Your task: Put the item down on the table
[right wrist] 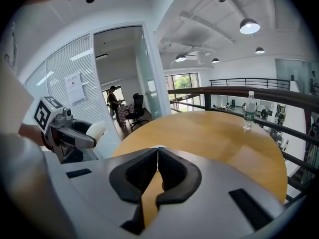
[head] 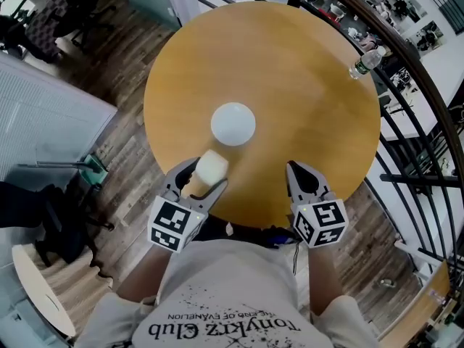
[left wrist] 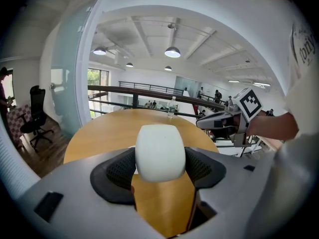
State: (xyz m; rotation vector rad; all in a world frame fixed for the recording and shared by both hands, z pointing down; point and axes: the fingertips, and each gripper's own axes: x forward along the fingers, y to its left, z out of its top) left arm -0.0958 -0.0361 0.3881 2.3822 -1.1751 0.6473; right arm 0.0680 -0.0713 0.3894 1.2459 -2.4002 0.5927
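A smooth white rounded item sits clamped between the black pads of my left gripper, held above the near edge of the round wooden table. From the right gripper view the same item shows at the left, in that gripper's jaws. My right gripper hovers over the table's near right edge, shut, with its pads touching and nothing between them. A white round disc lies on the table just beyond the held item.
A clear water bottle stands at the table's far right edge, by a dark railing. An office chair and a person stand near the glass wall. Wood floor surrounds the table.
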